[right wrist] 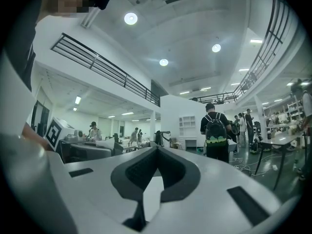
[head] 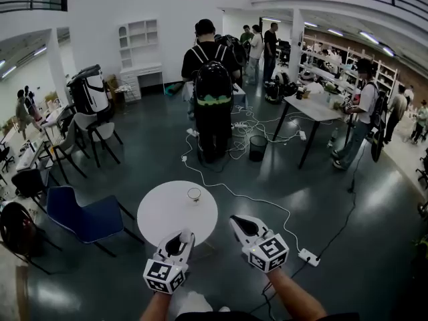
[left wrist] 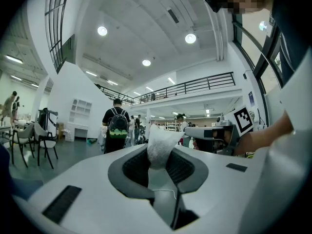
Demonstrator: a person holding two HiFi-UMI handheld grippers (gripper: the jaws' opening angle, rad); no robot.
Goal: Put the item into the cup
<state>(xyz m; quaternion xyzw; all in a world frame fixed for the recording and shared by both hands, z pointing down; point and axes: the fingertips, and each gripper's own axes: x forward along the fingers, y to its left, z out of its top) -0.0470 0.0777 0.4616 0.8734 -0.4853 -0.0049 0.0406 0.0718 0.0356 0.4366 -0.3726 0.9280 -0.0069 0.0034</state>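
One blue chair (head: 80, 218) stands at the lower left of the head view, its seat edge close to the left rim of a round white table (head: 164, 212). Dark chairs crowd the far left edge of the frame, so the open floor lies above and to the right of the table.

At the table's near rim, lower centre, the left gripper (head: 183, 238) points level, its jaws clamped on a crumpled white item (head: 185, 235). The left gripper view shows the same: the left gripper (left wrist: 159, 155) has the white item (left wrist: 160, 141) pinched between its pads and sticking up past the tips. The tabletop is otherwise bare but for a small clear cup (head: 194, 194), which stands upright near the far rim, apart from the item.

Right of the table's edge, over the floor, is the right gripper (head: 239, 223). In its own view, the right gripper (right wrist: 157, 151) has its tips together with nothing between them.

A white cable (head: 257, 202) runs across the glossy dark floor (head: 154, 152) past the table's right side to a power strip (head: 309, 257) at the lower right. Beyond, at centre top, a person with a black backpack (head: 212, 85) stands facing away. A dark bin (head: 257, 148) and a long table (head: 313, 108) stand further right.
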